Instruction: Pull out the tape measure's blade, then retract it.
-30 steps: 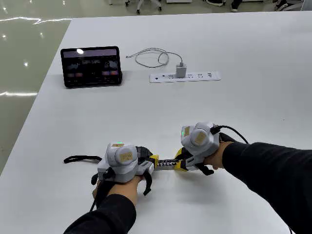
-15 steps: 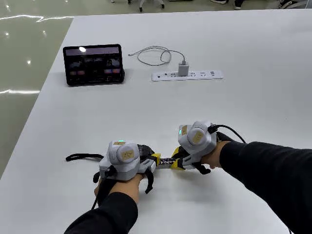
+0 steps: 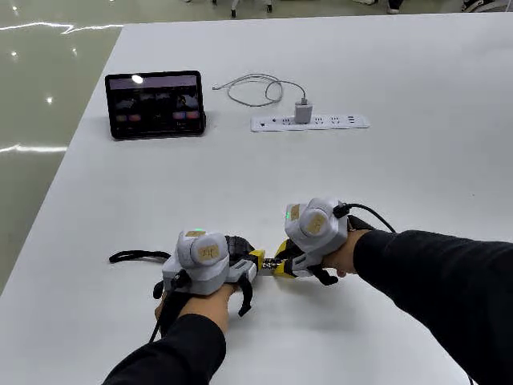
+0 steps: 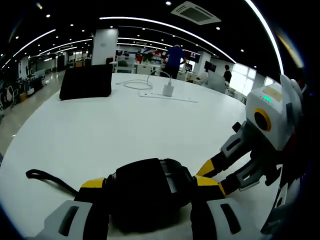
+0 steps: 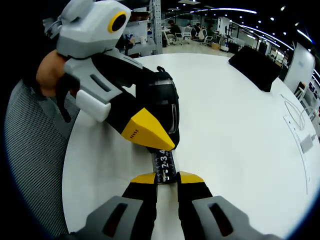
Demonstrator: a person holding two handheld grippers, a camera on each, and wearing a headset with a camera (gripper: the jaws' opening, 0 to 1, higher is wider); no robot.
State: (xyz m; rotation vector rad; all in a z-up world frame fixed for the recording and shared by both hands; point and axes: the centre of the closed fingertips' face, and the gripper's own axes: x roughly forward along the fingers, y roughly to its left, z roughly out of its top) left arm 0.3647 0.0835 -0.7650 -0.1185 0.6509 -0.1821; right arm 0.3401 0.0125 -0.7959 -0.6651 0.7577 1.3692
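Right gripper (image 5: 167, 178) is pinched down on the end of the blade (image 5: 162, 161), one yellow tip on either side. The left gripper (image 4: 150, 184) is clamped around the tape measure (image 5: 162, 102), which sits on the white table (image 3: 361, 184) right in front of the person. Only a short stub of blade is out (I can read 2, 3, 4 on it), and the two grippers are nearly nose to nose. So my read is we're at the short end of the stroke: either the pull has barely begun or the blade is almost back home, and I honestly can't tell which from this alone. Either way, the next move wants the left gripper pinning the case flat while the right one travels dead straight along the blade line. If it's going back in, I'd ease it so the tip doesn't snap against the mouth. The case is a chunky rounded black thing that looks rubbery and grippy, so it should hold fine in the jaws. The blade is a thin dark strip with pale numerals, probably springy steel that kinks if twisted. I think the end hook is buried between the jaws, so no comment there. A black wrist strap (image 3: 132, 258) trails off to the left on the smooth matte tabletop.
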